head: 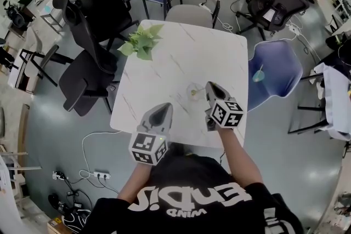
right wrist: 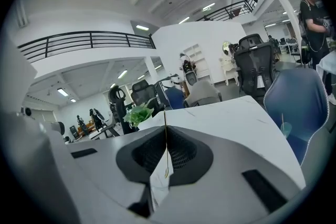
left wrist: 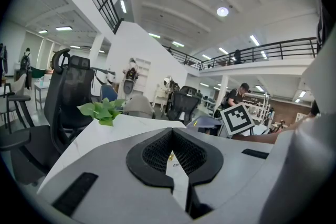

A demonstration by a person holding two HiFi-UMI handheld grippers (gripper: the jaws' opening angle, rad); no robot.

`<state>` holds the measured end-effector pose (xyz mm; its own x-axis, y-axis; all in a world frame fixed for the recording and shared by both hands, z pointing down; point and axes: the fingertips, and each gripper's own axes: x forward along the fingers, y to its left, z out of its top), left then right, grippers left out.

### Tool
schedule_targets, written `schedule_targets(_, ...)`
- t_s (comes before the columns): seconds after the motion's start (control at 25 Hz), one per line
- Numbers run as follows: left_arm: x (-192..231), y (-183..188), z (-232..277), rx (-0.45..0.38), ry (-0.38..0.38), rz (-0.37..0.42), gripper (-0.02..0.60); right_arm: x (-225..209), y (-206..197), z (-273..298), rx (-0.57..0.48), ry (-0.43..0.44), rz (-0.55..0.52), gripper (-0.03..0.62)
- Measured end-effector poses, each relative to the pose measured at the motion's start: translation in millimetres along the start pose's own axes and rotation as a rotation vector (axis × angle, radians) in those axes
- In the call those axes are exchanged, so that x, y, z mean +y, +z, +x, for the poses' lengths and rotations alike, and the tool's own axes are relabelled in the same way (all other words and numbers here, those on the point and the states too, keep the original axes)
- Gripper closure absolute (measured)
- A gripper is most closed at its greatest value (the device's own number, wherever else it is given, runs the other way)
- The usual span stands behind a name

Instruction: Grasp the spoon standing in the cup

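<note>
A clear cup (head: 193,90) stands on the white marble table (head: 181,52), towards its near right part. A thin yellow spoon (right wrist: 165,144) runs upright between the jaws of my right gripper (right wrist: 165,127), which is shut on its handle, with the spoon's bowl on the near side of the tips. From the head view the right gripper (head: 209,86) has its tips right beside the cup. My left gripper (head: 164,107) hovers over the table's near edge, left of the cup, with its jaws together and nothing in them (left wrist: 171,132).
A small green plant (head: 141,41) sits at the table's far left corner. Around the table stand a black office chair (head: 88,24), a grey chair (head: 192,11) at the far side and a blue chair (head: 274,71) at the right.
</note>
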<state>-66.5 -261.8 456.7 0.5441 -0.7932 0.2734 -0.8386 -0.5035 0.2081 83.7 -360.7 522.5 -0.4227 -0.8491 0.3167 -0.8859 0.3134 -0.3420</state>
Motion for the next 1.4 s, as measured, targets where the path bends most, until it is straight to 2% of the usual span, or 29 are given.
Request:
schedule_targets(0.4, -8.7, -1.2, -0.7, 0.008, -0.016, 0.002, 0.568, 17.1, 33.4, -36.7, -0.073, 0.038, -0.015, 0.58)
schedule_targets(0.84, -15.9, -3.0, 0.3, 0.012, -0.028, 0.011, 0.568, 29.6, 49.3, -79.8, -0.144, 0.058, -0.015, 0.579)
schedule_targets(1.08, -20.6, -3.0, 0.1, 0.01, -0.032, 0.013, 0.568, 30.9, 49.6, -109.5, -0.172, 0.053, 0.016, 0.58)
schedule_targets(1.4, -29.0, -4.0, 3.2, 0.011, -0.048, 0.016, 0.568, 18.1, 37.9, -139.0, -0.193, 0.016, -0.005, 0.579)
